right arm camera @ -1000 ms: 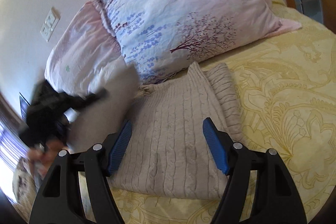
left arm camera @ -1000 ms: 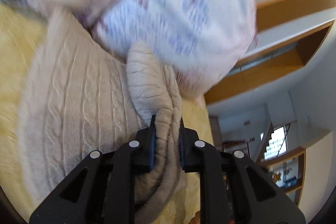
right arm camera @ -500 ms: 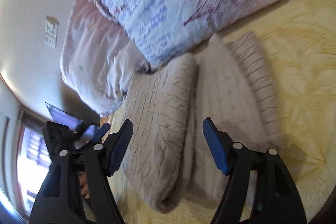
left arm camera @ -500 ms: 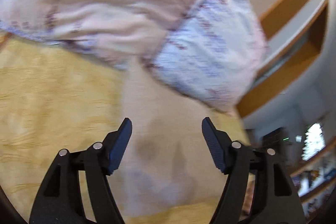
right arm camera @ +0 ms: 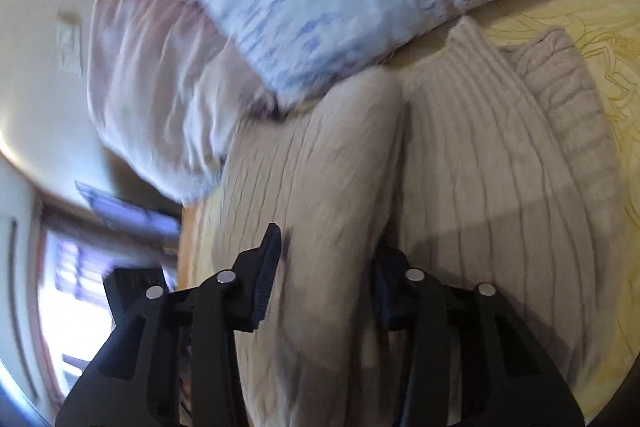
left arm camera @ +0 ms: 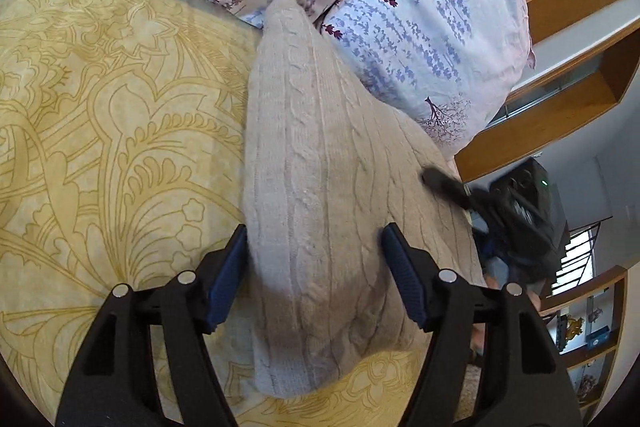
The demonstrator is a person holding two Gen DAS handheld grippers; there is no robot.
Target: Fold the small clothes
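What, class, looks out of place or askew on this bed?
The beige cable-knit sweater is only part folded: one side is rolled into a raised ridge rather than lying flat, and its top corner butts against the floral pillow. Nothing on the yellow patterned bedspread looks spilled or damaged.

A bed with a yellow patterned cover (left arm camera: 100, 115) carries everything. A folded beige knit sweater (left arm camera: 320, 187) lies flat on the cover, its far end touching two floral pillows (left arm camera: 420, 39) that rest on the bed at its head.
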